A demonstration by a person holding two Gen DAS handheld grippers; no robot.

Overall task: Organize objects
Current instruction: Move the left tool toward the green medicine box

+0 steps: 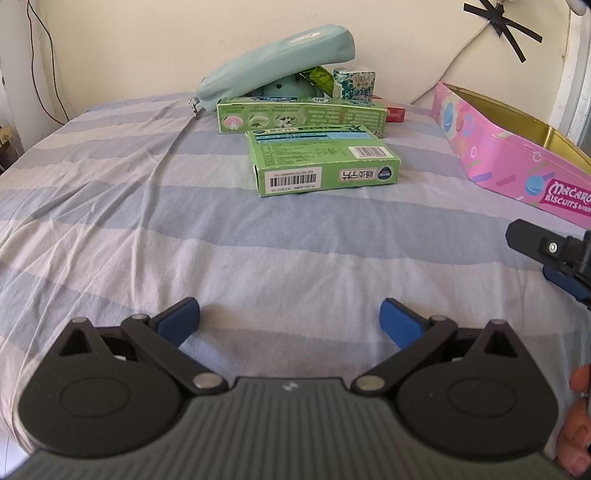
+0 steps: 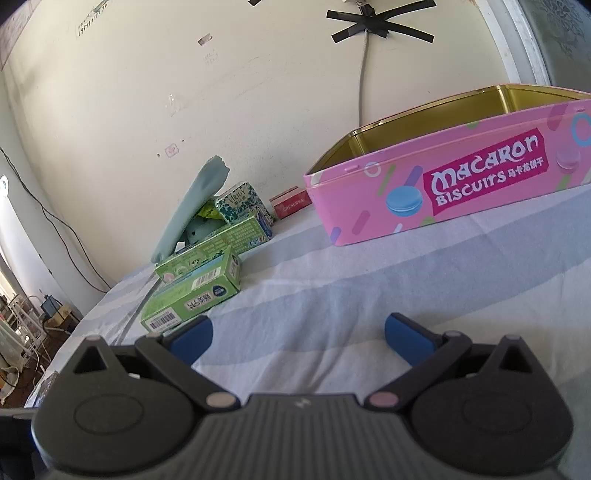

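Left wrist: my left gripper [image 1: 290, 319] gapes, nothing in it; green box [image 1: 325, 162] ahead, left of the pink tin [image 1: 517, 162] (lid off). Right wrist: right gripper [image 2: 299, 338] wide apart, unloaded; tin [image 2: 443, 184] ahead-right, box [image 2: 192, 295] to its left.

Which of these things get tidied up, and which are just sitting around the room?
For the job: pink tin, two green boxes, teal pouch, patterned box, red box.

Just around: striped sheet, wall cable, black tape.
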